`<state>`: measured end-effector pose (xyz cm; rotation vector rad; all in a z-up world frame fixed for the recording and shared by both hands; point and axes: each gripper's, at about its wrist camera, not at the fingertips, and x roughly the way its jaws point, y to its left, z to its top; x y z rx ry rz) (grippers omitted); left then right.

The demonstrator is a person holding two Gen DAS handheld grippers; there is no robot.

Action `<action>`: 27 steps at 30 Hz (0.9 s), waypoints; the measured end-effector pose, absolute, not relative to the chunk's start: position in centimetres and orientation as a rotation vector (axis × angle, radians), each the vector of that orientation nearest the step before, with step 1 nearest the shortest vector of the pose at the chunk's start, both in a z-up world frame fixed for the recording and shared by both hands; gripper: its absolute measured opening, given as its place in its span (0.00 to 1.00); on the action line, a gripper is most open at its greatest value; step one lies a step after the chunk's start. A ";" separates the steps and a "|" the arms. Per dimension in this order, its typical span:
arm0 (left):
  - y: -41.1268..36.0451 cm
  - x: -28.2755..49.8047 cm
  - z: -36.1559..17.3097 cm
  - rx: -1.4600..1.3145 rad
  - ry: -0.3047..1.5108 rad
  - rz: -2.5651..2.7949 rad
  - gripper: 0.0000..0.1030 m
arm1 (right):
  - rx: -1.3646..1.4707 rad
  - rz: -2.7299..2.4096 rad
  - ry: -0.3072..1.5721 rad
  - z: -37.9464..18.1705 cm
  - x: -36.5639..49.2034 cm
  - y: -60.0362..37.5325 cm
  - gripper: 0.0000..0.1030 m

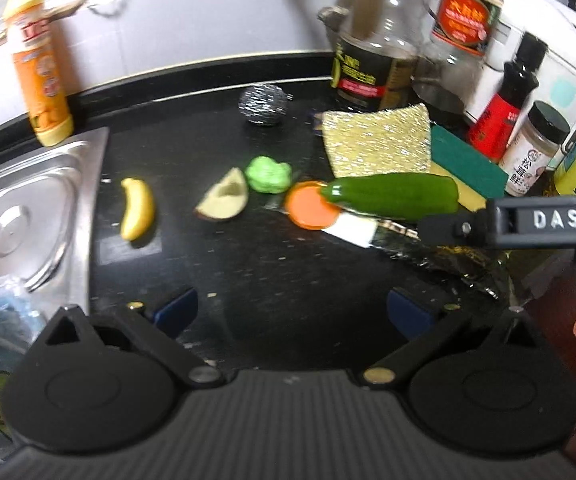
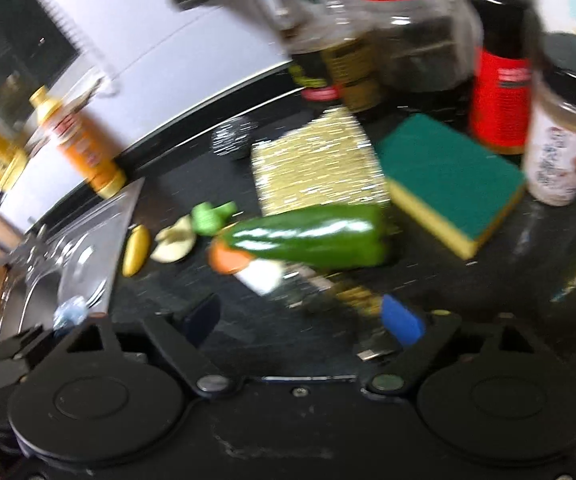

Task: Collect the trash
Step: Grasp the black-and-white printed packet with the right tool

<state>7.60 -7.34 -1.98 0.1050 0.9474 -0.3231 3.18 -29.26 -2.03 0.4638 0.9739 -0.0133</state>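
Both grippers over the black table point(image 1: 288, 264), jaws spread, nothing between them

Left gripper point(image 1: 294, 312) hangs above bare table. Right gripper point(image 2: 302, 320) sits just short of a crinkled wrapper point(image 1: 420, 246), white end tucked under the green pepper point(image 2: 312, 240) and touching the orange disc point(image 1: 310, 205)

Banana point(image 1: 137, 209), fruit wedge point(image 1: 223, 200), green lump point(image 1: 268, 174) lie loose toward the sink point(image 1: 27, 216)

Risks, judged:
- closing on the wrapper may drag the pepper, rolling it
- right view blurred; a hurried reach could miss the thin foil
- spice jar point(image 2: 564, 128) and sponge point(image 2: 448, 184) stand close; a wide swing may knock them
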 end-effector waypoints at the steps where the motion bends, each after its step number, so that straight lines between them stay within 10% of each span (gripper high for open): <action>1: -8.0 7.7 -2.2 0.108 0.952 -0.320 1.00 | 0.469 -0.015 0.979 -2.4 3.4 -30.1 0.81; 23: -11.9 8.3 -4.6 -0.008 1.011 -0.246 1.00 | 0.609 0.373 1.122 -5.0 6.0 -30.6 0.71; 27: -13.4 8.8 -5.0 0.002 1.011 -0.247 1.00 | 0.592 0.330 1.104 -4.4 6.2 -31.7 0.51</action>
